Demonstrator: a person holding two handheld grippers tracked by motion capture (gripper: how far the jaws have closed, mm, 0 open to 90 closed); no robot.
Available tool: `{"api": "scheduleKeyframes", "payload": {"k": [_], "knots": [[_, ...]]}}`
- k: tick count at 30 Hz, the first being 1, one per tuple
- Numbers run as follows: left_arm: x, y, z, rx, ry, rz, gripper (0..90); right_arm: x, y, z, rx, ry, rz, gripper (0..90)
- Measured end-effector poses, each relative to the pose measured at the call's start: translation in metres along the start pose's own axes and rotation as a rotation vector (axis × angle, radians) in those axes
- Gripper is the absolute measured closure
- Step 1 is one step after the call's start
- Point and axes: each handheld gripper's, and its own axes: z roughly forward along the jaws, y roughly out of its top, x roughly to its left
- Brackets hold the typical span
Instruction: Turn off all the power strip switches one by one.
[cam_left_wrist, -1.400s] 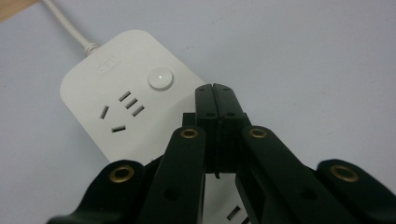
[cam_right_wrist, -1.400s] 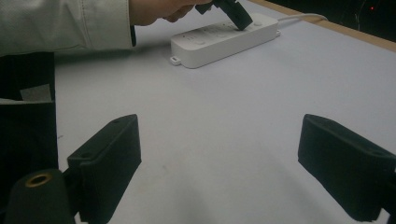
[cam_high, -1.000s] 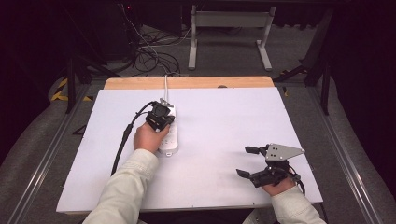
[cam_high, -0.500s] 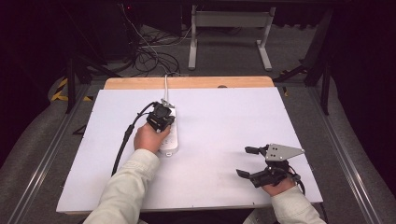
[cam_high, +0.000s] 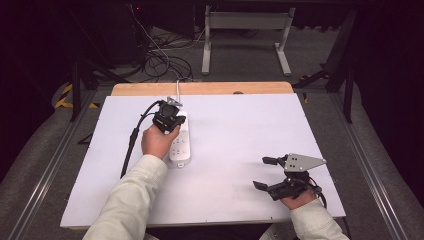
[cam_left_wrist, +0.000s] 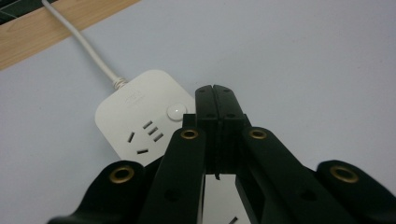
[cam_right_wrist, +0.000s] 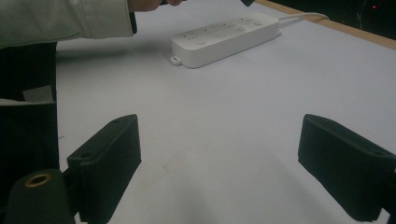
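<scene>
Lying under left claw (cam_left_wrist: 216, 93): power strip (cam_left_wrist: 140, 121)

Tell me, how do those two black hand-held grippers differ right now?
The left gripper has its jaws pressed shut, tips just above the white power strip; the right gripper has its jaws spread wide over bare white table. The left works mid-table, the right sits near the front edge. Both are black, empty and hand-held.

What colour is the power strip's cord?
White, like the power strip; the cord shows best in the left gripper view.
</scene>
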Motion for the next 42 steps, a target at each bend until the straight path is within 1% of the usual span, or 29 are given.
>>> {"api": "scheduleKeyframes", "payload": {"k": [6, 9, 13, 14, 16, 17, 19, 24, 30, 32, 35, 36, 42], "knots": [[0.008, -0.001, 0.006, -0.001, -0.017, -0.047, 90.0, 0.000, 0.000, 0.000, 0.001, 0.001, -0.001, 13.5], [0.011, 0.001, 0.010, 0.004, 0.007, -0.041, 90.0, 0.000, 0.000, 0.000, 0.002, 0.005, 0.000, 13.5], [0.017, 0.001, 0.016, 0.000, 0.011, -0.069, 90.0, 0.000, 0.000, 0.000, 0.001, 0.005, 0.000, 13.5], [0.019, 0.001, 0.018, 0.001, 0.009, -0.070, 90.0, 0.000, 0.000, 0.000, 0.002, 0.005, 0.001, 13.5], [0.022, 0.000, 0.022, 0.008, 0.007, -0.084, 90.0, 0.000, -0.001, 0.000, 0.000, 0.007, 0.002, 13.5], [0.023, -0.001, 0.024, 0.014, 0.002, -0.086, 90.0, 0.000, -0.001, 0.000, 0.000, 0.007, 0.002, 13.5], [0.024, -0.002, 0.028, 0.015, 0.006, -0.088, 90.0, 0.000, -0.001, 0.000, -0.001, 0.008, 0.002, 13.5], [0.024, -0.004, 0.034, 0.024, -0.007, -0.093, 90.0, 0.000, -0.001, -0.001, -0.001, 0.008, 0.001, 13.5], [0.025, -0.004, 0.035, 0.014, -0.003, -0.096, 90.0, 0.000, -0.001, -0.001, 0.000, 0.009, 0.002, 13.5], [0.025, -0.004, 0.036, 0.013, 0.003, -0.105, 90.0, 0.000, -0.001, -0.001, 0.000, 0.010, 0.002, 13.5], [0.026, -0.004, 0.036, 0.009, 0.005, -0.102, 90.0, 0.000, -0.001, 0.000, 0.000, 0.012, 0.002, 13.5], [0.026, -0.004, 0.037, 0.010, 0.006, -0.093, 90.0, 0.000, -0.001, 0.000, 0.000, 0.012, 0.002, 13.5], [0.025, -0.004, 0.038, 0.010, 0.007, -0.093, 90.0, -0.001, -0.001, 0.000, 0.000, 0.011, 0.003, 13.5]]}}
